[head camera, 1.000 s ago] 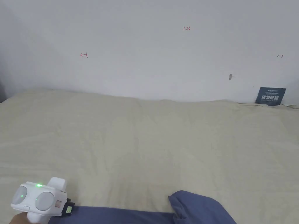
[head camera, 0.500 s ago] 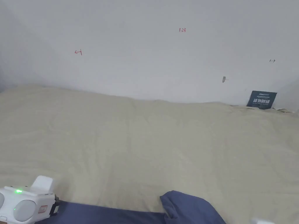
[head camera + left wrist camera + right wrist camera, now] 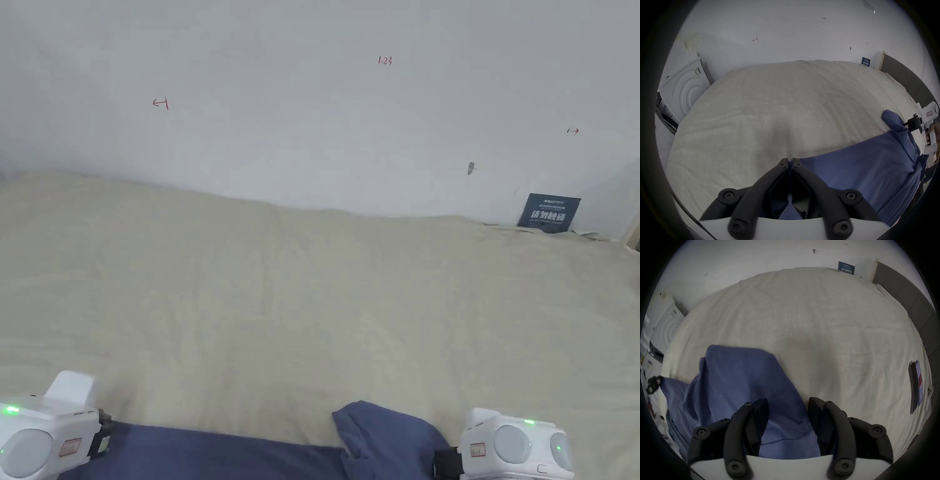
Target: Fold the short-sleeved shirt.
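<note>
A dark blue short-sleeved shirt [image 3: 206,453] lies along the near edge of the beige bed [image 3: 325,300], with a bunched sleeve [image 3: 381,431] sticking up at its right end. My left gripper [image 3: 790,164] is shut, pinching the shirt's [image 3: 859,170] left edge; in the head view it [image 3: 100,437] sits at the bottom left. My right gripper [image 3: 787,402] is open, its jaws standing on either side of the blue cloth [image 3: 740,379] without pressing it. It [image 3: 447,465] sits by the bunched sleeve at the bottom right in the head view.
A white washing machine [image 3: 683,87] stands left of the bed. A dark headboard [image 3: 906,81] runs along the right side. A small dark sign [image 3: 549,212] leans on the wall. A flat dark device [image 3: 916,386] lies on the bed's right part.
The right gripper has come into the head view at the bottom right, beside the bunched sleeve. The left gripper has slid left and down in the picture; the head camera also shifted.
</note>
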The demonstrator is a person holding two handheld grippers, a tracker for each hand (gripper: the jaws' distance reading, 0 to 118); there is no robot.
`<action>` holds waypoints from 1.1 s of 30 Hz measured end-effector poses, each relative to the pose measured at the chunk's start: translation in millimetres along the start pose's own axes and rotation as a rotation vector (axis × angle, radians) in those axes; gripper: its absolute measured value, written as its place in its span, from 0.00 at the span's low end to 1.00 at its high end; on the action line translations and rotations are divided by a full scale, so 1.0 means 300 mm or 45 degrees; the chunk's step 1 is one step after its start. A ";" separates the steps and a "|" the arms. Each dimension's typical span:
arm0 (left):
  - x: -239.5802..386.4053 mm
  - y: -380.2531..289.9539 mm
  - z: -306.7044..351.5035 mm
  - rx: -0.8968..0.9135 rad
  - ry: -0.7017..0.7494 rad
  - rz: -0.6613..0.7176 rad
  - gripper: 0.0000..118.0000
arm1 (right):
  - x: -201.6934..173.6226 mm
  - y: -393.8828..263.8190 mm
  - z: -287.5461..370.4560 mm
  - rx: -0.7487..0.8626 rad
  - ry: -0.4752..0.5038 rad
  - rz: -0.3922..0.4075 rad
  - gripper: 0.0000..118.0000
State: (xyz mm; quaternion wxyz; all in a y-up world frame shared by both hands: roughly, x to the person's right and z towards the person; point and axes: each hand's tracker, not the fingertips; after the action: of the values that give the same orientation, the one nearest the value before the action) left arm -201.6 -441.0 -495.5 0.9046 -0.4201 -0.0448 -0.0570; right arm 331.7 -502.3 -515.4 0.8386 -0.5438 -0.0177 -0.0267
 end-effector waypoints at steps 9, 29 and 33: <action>-0.011 -0.012 0.002 0.002 0.005 0.015 0.00 | -0.005 -0.009 0.050 0.081 -0.036 0.019 0.02; -0.056 0.016 0.167 0.074 -0.008 0.084 0.00 | 0.065 -0.094 0.390 0.448 -0.074 0.038 0.00; -0.053 -0.002 0.236 0.114 -0.012 0.070 0.00 | 0.073 -0.135 0.474 0.494 -0.074 0.059 0.00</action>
State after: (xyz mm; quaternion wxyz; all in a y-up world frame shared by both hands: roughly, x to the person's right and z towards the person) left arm -219.8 -386.1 -451.5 0.9234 -0.3807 -0.0400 -0.0283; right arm 350.9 -389.6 -419.1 0.9272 -0.3728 -0.0341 0.0124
